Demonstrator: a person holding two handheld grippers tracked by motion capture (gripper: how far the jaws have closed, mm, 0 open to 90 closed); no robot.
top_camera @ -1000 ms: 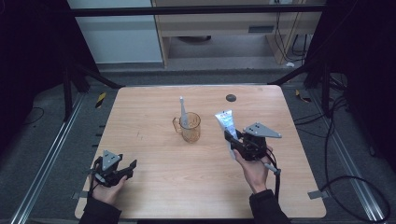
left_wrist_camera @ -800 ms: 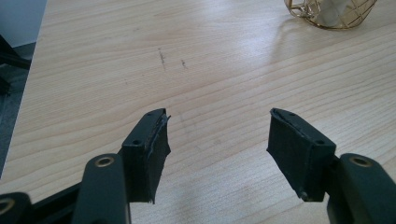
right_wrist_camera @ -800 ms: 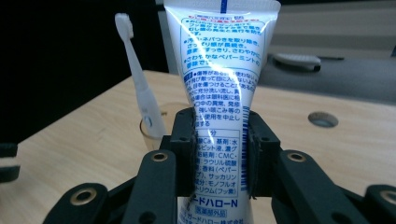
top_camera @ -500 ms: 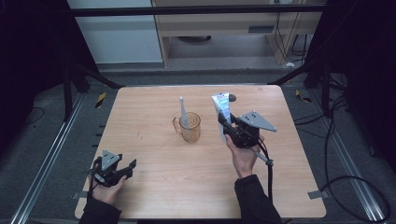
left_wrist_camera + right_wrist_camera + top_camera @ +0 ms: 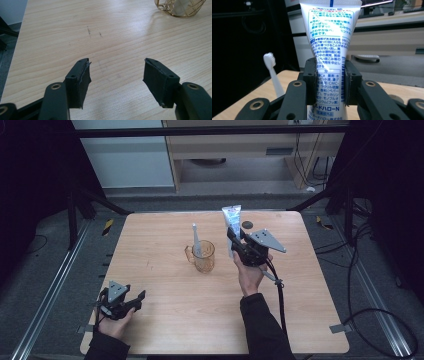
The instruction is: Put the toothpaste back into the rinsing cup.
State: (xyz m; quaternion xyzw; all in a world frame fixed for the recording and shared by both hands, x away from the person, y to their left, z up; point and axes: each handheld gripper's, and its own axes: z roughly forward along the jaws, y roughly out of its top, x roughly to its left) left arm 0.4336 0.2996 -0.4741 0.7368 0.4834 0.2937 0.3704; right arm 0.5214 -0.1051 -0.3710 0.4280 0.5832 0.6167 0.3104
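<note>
From the high view I count one toothpaste tube [image 5: 231,220], one amber cup [image 5: 203,257] with one white toothbrush [image 5: 196,239] standing in it, and one small dark disc [image 5: 247,224] near the far edge of the wooden table [image 5: 165,295]. My right gripper [image 5: 233,238] is clamped on the tube and holds it upright above the table, just right of the cup. My left gripper [image 5: 134,299] rests at the near left corner, jaws apart with nothing between them, well apart from the cup. In the left gripper view my two black jaws stand wide over bare wood, and the cup's amber base [image 5: 180,7] shows at the top right. In the right gripper view my jaws press the tube [image 5: 329,42] on both sides; its white back carries dense blue Japanese print, a box headed 分, and the line ending ハローN lower down. The toothbrush [image 5: 272,72], bristles up, stands to the left beyond the jaws.
</note>
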